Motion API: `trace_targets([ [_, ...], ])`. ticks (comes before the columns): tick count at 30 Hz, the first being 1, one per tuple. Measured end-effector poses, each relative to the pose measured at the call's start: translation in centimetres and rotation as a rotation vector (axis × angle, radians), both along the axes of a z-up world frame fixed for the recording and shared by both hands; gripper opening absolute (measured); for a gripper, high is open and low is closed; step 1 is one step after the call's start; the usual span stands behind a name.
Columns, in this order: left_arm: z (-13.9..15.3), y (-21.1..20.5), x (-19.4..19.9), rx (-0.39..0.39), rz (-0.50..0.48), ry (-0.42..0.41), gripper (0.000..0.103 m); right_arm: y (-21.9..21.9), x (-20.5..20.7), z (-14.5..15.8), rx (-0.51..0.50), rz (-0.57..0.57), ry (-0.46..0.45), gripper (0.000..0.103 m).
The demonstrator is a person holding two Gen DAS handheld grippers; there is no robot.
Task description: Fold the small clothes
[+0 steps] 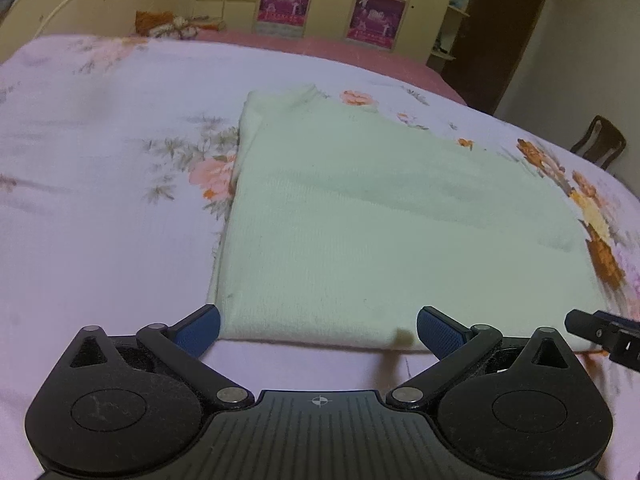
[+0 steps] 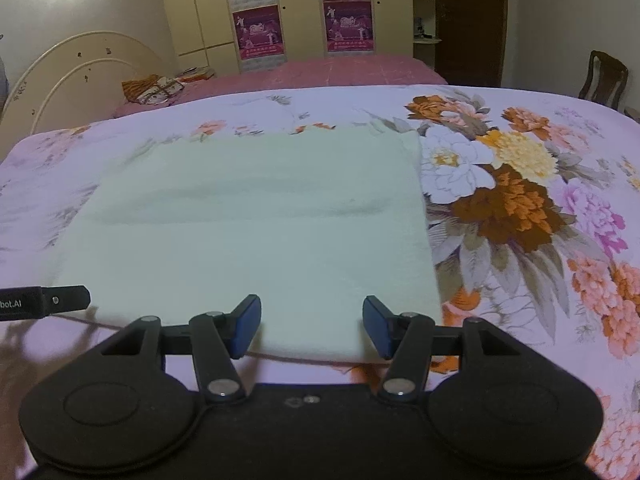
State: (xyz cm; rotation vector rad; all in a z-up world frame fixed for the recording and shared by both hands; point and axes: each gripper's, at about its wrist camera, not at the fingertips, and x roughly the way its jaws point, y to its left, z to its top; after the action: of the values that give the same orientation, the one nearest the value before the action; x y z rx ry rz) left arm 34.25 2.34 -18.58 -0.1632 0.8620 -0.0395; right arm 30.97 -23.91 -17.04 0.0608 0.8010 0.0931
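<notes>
A pale green garment (image 1: 360,216) lies flat on the floral bedspread, folded into a rectangle; the right wrist view shows the same garment (image 2: 256,224). My left gripper (image 1: 318,330) hovers at its near left edge, jaws wide apart and empty, with the cloth's near edge showing between the blue pads. My right gripper (image 2: 312,326) stands at the near right edge, jaws apart, nothing pinched, the cloth's hem lying between the pads. A finger of the right gripper (image 1: 600,330) shows at the left view's right edge, and part of the left gripper (image 2: 44,302) at the right view's left edge.
The floral bedspread (image 2: 520,208) spreads out around the garment. A pink bed (image 2: 320,70) with a cream headboard (image 2: 80,68) and a small pile of cloth (image 2: 154,88) lies behind. Wardrobes (image 2: 304,8) line the far wall; a wooden chair (image 2: 606,76) stands at right.
</notes>
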Motion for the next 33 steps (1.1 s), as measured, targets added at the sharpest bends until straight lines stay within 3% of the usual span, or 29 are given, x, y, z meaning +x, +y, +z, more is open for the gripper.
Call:
trace_targets([
  [7,2.3,-0.1,1.0,-0.001,-0.005,-0.104,0.103,0.8,0.8,0.4,-0.005,0.016,-0.021,0.056],
  [13,3.0,-1.6,5.1,0.016,-0.055,-0.133,0.103,0.7,2.7,0.8,-0.010,0.006,-0.050,0.054],
  [20,1.6,-2.7,10.5,0.070,-0.028,-0.128,0.103,1.1,7.4,0.8,-0.024,-0.002,-0.070,0.053],
  [24,-0.3,-2.0,12.7,0.104,0.008,-0.076,0.103,0.7,9.8,0.4,-0.028,-0.018,-0.073,0.053],
  [29,-1.2,-1.7,13.0,0.109,-0.001,-0.078,0.103,-0.3,11.8,-1.8,-0.113,-0.031,-0.024,0.053],
  [33,-1.2,-1.6,12.9,0.111,0.000,-0.076,0.103,-0.3,11.7,-2.1,-0.138,-0.018,-0.036,0.054],
])
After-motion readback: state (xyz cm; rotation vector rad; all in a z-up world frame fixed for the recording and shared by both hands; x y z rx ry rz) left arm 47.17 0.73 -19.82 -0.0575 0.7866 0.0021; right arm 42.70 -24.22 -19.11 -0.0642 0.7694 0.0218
